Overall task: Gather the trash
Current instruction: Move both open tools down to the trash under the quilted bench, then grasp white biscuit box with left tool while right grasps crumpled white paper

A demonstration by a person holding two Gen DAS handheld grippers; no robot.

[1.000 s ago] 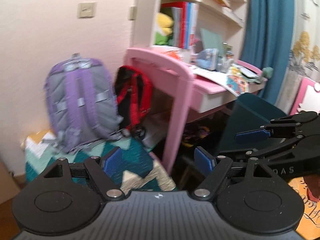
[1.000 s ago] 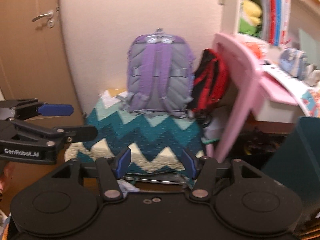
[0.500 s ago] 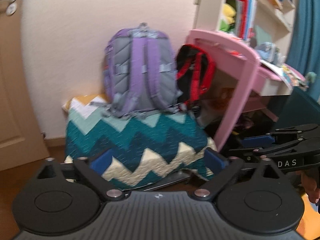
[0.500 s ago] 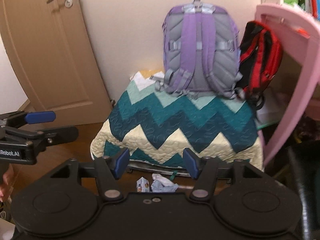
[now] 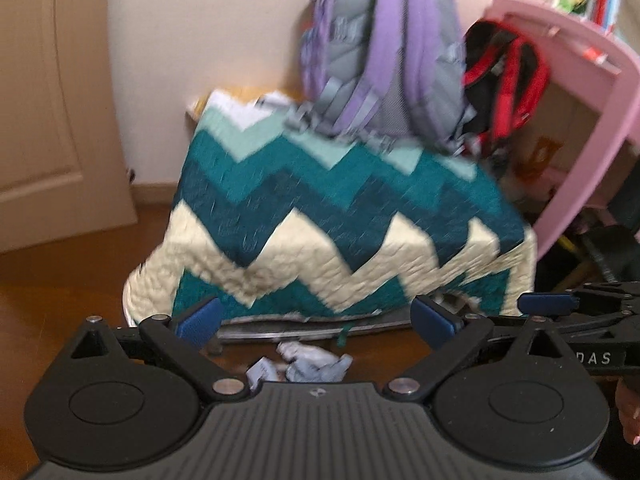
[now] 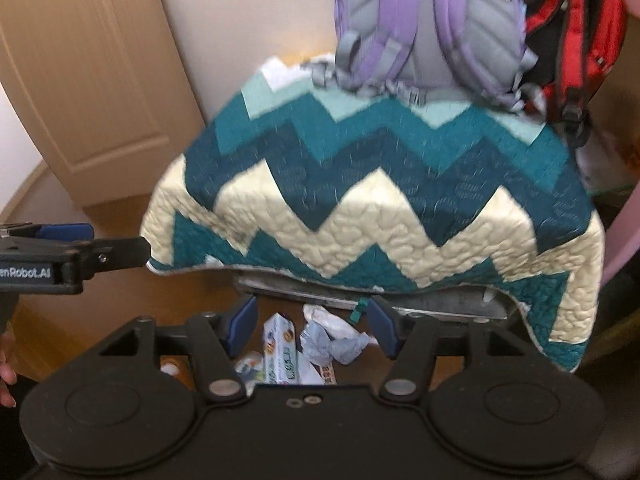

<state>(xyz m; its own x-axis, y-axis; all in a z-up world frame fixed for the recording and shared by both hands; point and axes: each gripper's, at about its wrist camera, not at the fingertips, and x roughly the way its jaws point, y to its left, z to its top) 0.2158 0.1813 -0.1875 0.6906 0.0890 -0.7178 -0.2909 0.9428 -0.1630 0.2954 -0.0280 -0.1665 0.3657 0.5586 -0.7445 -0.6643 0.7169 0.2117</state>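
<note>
Some trash (image 6: pixel 320 344) below quilt edge (image 6: pixel 360 284)

We hold our left gripper (image 5: pixel 316 322) pitched down at the floor, its blue pads spread wide at nine and three o'clock with nothing pressed between them. Our right gripper (image 6: pixel 312 328) tilts down the same way, its jaws opening and its pads clamping nothing. Each gripper shows side-on in the other's view, the right at three o'clock of the left wrist view, the left at nine o'clock of the right, with fingertips (image 6: pixel 7 384) of our hand just below it.
</note>
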